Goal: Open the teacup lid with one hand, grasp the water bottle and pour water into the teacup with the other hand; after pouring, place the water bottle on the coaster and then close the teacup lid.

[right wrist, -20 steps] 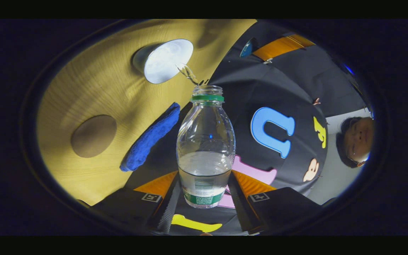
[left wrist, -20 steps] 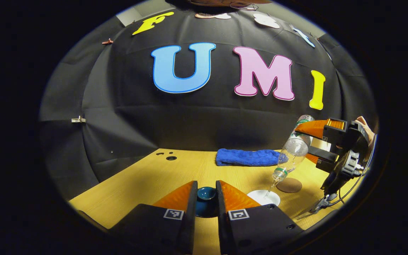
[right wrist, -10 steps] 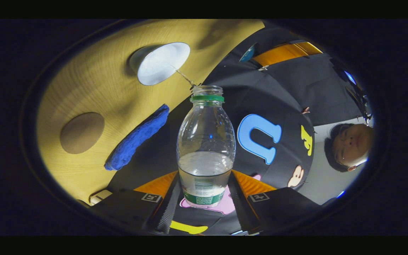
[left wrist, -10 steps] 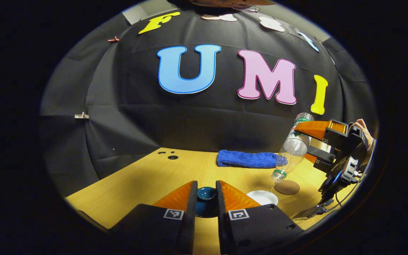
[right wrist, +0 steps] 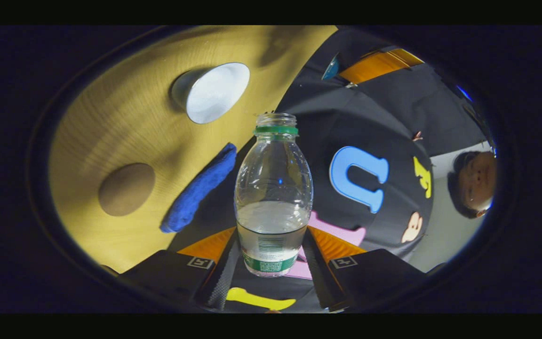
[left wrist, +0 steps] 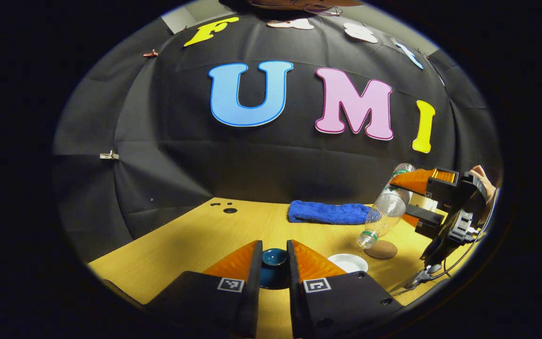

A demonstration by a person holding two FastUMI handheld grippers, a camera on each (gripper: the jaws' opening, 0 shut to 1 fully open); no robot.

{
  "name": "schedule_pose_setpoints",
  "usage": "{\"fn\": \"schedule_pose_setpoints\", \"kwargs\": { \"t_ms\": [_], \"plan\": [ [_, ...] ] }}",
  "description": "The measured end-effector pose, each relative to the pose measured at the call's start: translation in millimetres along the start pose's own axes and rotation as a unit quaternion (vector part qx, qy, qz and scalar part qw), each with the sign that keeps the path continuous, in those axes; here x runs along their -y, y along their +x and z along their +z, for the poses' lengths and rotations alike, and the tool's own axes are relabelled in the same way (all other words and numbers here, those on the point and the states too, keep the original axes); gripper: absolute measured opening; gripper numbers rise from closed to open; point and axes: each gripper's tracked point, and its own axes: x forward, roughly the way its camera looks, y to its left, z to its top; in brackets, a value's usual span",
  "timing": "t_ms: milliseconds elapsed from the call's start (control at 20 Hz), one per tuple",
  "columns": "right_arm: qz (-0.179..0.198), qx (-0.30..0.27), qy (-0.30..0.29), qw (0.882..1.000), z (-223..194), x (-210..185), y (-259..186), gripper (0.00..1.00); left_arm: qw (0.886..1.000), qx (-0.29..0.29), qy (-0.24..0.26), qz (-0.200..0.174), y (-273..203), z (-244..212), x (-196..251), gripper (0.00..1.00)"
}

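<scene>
My left gripper (left wrist: pixel 274 249) is shut on the dark teal teacup lid (left wrist: pixel 274 257), held above the wooden table (left wrist: pixel 195 240). The white teacup (left wrist: pixel 347 262) stands uncovered just to its right, with the round brown coaster (left wrist: pixel 380 249) beyond it. My right gripper (right wrist: pixel 272 235) is shut on the clear water bottle (right wrist: pixel 273 197), which is uncapped and part full. In the left gripper view the bottle (left wrist: pixel 384 212) slants mouth-down above the coaster, held by the right gripper (left wrist: pixel 400 197). No water runs from it. In the right gripper view the teacup (right wrist: pixel 212 92) sits past the bottle's mouth, with the coaster (right wrist: pixel 126 189) beside it.
A folded blue towel (left wrist: pixel 327 213) lies at the back of the table by the cloth wall, behind the cup and coaster. A hand (left wrist: pixel 480 176) holds the right gripper at the right edge. Small holes (left wrist: pixel 227 210) mark the table's back left.
The thin stream of water from the bottle into the teacup has stopped. The bottle has tipped back and its mouth has moved off the cup. The left gripper has held still.
</scene>
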Motion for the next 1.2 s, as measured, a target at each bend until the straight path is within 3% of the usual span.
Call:
{"fn": "schedule_pose_setpoints", "kwargs": {
  "t_ms": [100, 200, 300, 350, 500, 700, 850, 1000, 1100, 1200],
  "plan": [
    [0.029, -0.011, 0.055, 0.998, 2, -14, -1, 0.75, 1.0, -0.003, 0.0, 0.001, 0, -2, 0, 0.28],
    [0.064, -0.022, 0.138, 0.988, 16, -30, -4, 0.75, 1.0, -0.005, -0.001, 0.002, 1, -4, 0, 0.27],
    [0.113, -0.033, 0.243, 0.963, 29, -50, -16, 0.75, 1.0, -0.006, -0.001, 0.002, 2, -4, 1, 0.31],
    [0.13, -0.04, 0.298, 0.945, 31, -56, -18, 0.75, 1.0, -0.006, 0.0, 0.002, 2, -3, 3, 0.27],
    [0.142, -0.057, 0.463, 0.873, 37, -60, -20, 0.75, 1.0, -0.005, 0.006, 0.0, 3, -1, 6, 0.35],
    [0.129, -0.058, 0.622, 0.771, 36, -44, -18, 0.75, 1.0, -0.004, 0.01, -0.009, 6, 4, 17, 0.31],
    [0.119, -0.056, 0.724, 0.677, 38, -36, -16, 0.76, 1.0, -0.003, 0.008, -0.017, 9, 6, 25, 0.31],
    [0.114, -0.068, 0.796, 0.591, 35, -40, -13, 0.75, 1.0, -0.002, 0.011, -0.02, 10, 8, 29, 0.31],
    [0.103, -0.081, 0.824, 0.551, 29, -41, -12, 0.73, 1.0, -0.002, 0.014, -0.021, 11, 7, 31, 0.28],
    [0.091, -0.096, 0.834, 0.535, 14, -51, -8, 0.75, 1.0, -0.004, 0.015, -0.022, 12, 6, 33, 0.27]
  ]
}}
